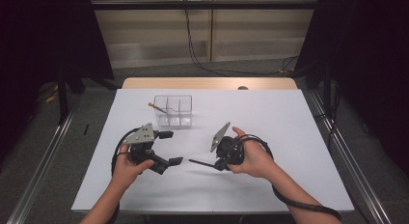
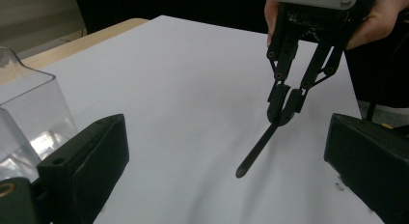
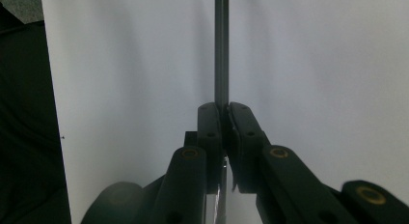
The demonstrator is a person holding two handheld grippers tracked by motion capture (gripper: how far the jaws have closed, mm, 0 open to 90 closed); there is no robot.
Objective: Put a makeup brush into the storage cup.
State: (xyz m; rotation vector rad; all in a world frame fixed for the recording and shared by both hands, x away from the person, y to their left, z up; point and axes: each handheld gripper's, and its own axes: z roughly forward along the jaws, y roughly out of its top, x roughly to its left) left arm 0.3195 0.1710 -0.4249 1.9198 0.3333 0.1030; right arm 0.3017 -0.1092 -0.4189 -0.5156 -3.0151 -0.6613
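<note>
My right gripper [image 1: 218, 164] is shut on a thin black stick [image 1: 200, 162] that points left, low over the white table [image 1: 289, 137]. In the right gripper view the stick [image 3: 221, 50] runs straight out from the closed jaws of my right gripper [image 3: 224, 110]. My left gripper [image 1: 171, 147] is open with nothing between its jaws, facing the stick's tip. In the left gripper view my left gripper [image 2: 226, 137] has wide-apart jaws that frame the right gripper [image 2: 285, 105] and the stick [image 2: 255, 149].
A clear plastic box [image 1: 172, 110] with several compartments stands behind the left gripper. A thin orange-tipped stick [image 1: 153, 106] leans out of its left end. The box's corner [image 2: 29, 118] is at the left in the left gripper view. A wooden edge [image 1: 207, 83] borders the table's far side.
</note>
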